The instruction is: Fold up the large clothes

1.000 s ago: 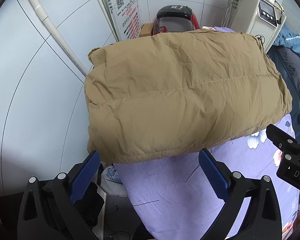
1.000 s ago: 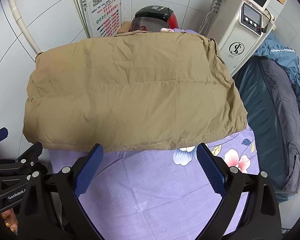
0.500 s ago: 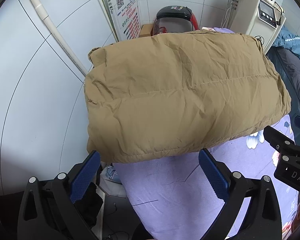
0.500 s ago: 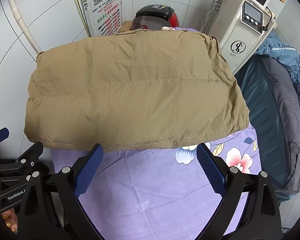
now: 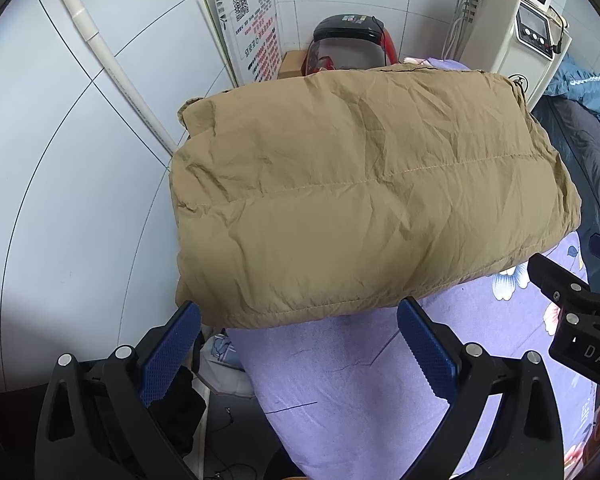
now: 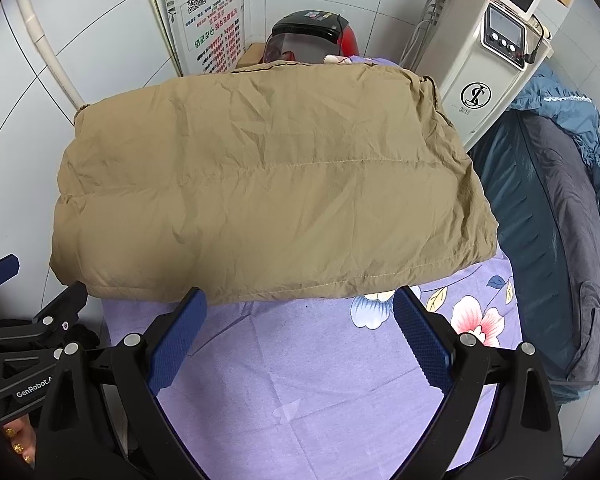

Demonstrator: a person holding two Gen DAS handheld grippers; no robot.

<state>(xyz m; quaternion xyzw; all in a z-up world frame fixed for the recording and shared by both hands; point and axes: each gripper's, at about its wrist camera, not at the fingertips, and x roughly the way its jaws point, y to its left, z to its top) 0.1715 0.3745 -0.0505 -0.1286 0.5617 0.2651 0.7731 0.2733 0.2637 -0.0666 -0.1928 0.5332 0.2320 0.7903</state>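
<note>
Lying folded into a puffy rectangle, the tan padded jacket was spread across the far part of the purple floral sheet. The left gripper was held wide apart just short of the jacket's near hem, nothing being gripped or touched. The right gripper was likewise spread wide at that hem, empty, over the sheet.

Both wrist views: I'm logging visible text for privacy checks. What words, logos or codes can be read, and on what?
"GenRobot.A", cut off: left gripper body, seen in the right view.
"DAS", cut off: right gripper body, seen in the left view.
Round monogram logo, seemingly "JS": white machine; the line below is too small.
QR code and coloured print: wall poster; too small to read.
</note>
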